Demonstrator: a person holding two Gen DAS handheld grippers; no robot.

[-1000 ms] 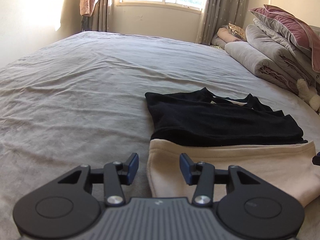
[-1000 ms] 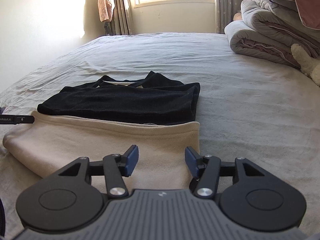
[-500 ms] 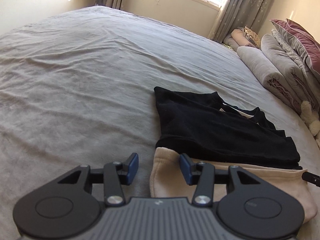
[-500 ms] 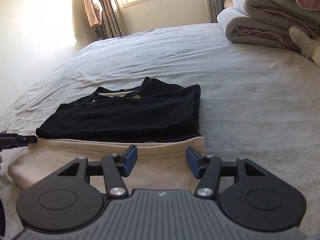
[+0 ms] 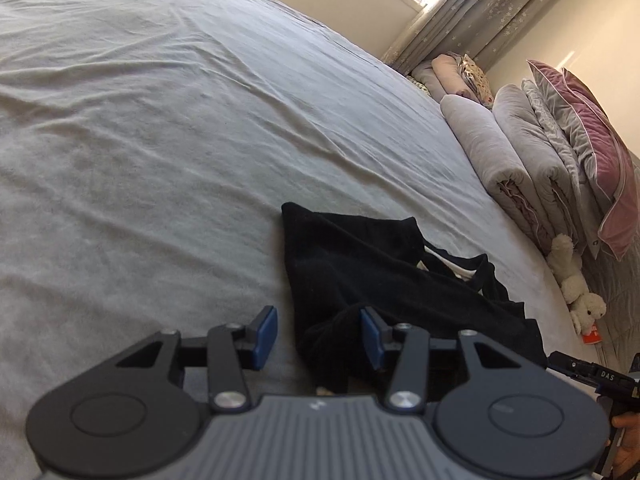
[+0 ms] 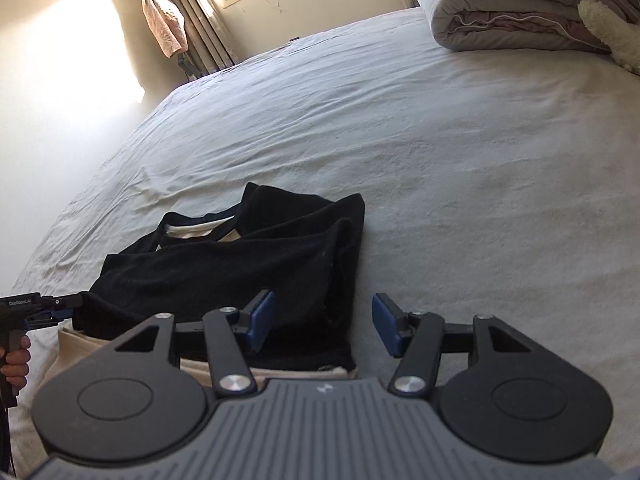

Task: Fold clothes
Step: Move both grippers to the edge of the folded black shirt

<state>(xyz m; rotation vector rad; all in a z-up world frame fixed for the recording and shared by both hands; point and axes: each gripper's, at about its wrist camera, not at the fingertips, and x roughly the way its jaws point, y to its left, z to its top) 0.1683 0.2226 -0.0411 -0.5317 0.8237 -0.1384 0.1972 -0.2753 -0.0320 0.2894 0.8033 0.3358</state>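
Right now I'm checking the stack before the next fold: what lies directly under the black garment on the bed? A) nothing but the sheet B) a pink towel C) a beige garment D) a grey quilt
C: in the right wrist view, a beige garment pokes out from beneath the near edge of the black garment.

Both wrist cams low, close, angled down; share black garment (image 5: pixel 384 280) on bed (image 5: pixel 160 140).
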